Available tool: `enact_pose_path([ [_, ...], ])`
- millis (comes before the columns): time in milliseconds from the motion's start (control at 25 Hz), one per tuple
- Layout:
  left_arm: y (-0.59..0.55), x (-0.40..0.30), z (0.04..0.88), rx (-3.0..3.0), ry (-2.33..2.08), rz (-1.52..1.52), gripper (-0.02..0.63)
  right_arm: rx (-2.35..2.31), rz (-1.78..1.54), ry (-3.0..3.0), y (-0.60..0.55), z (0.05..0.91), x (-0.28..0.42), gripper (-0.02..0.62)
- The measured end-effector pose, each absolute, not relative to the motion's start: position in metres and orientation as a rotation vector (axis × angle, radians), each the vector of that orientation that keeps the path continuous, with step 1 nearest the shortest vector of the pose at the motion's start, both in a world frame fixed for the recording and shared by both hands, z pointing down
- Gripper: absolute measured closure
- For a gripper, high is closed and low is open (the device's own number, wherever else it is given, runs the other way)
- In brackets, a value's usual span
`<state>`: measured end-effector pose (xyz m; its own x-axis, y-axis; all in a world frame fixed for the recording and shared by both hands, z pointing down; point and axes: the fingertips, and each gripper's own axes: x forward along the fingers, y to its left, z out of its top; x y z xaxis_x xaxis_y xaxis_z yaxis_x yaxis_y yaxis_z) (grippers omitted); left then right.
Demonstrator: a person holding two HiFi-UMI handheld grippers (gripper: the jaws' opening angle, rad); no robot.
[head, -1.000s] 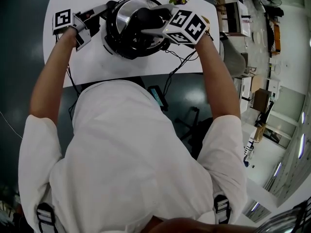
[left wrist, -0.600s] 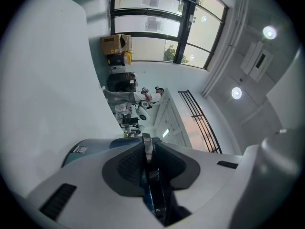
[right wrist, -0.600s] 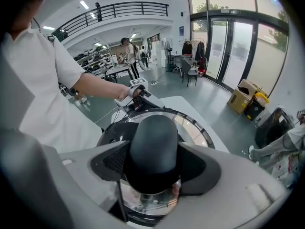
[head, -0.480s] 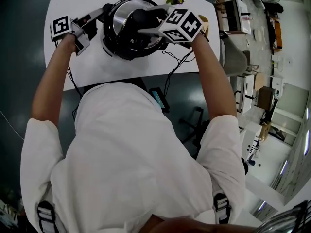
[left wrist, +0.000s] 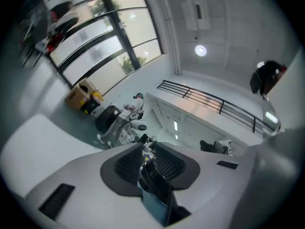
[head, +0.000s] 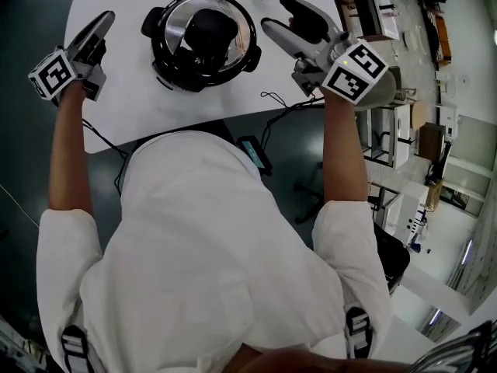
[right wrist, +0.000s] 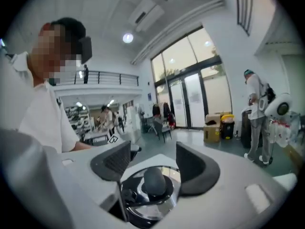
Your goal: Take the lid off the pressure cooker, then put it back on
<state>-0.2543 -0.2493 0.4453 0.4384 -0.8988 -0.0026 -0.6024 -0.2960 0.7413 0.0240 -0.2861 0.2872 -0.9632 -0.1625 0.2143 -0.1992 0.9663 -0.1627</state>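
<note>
Evidently, the left claw [head: 102, 22] was shut and the right claw [head: 278, 15] gaped, both empty; the lid [head: 182, 31] sat on the pressure cooker [head: 167, 74] between them. An off-centre regrasp might slip off its knob [head: 208, 28].

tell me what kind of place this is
Likely a big open lab or office hall, not a kitchen: tall glass doors, a mezzanine railing, and a cardboard box beyond the white table.
</note>
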Motion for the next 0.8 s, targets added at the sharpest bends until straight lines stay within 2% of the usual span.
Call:
enact_pose_path([
  [120,-0.240,-0.253,0.394,2.289,-1.458,-0.428,0.528,0.460,0.270,-3.078,-0.274,0.260,0.054,0.295],
  [320,-0.209,-0.230,0.326,2.569,-1.781,-0.262,0.529,0.904,0.039,-3.139,-0.258,0.251,0.102,0.300],
  [400,-0.197,-0.216,0.311,2.618,-1.847,-0.261,0.529,1.043,-0.058,-3.103,-0.252,0.259,0.118,0.319],
  [600,-0.170,-0.180,0.310,2.646,-1.900,-0.293,0.534,1.179,-0.155,-2.987,-0.226,0.296,0.142,0.321],
  [680,-0.161,-0.165,0.322,2.656,-1.906,-0.258,0.534,1.209,-0.133,-2.963,-0.219,0.315,0.151,0.447],
  [800,-0.148,-0.146,0.341,2.644,-1.897,-0.236,0.535,1.245,-0.070,-2.960,-0.207,0.336,0.165,0.454],
])
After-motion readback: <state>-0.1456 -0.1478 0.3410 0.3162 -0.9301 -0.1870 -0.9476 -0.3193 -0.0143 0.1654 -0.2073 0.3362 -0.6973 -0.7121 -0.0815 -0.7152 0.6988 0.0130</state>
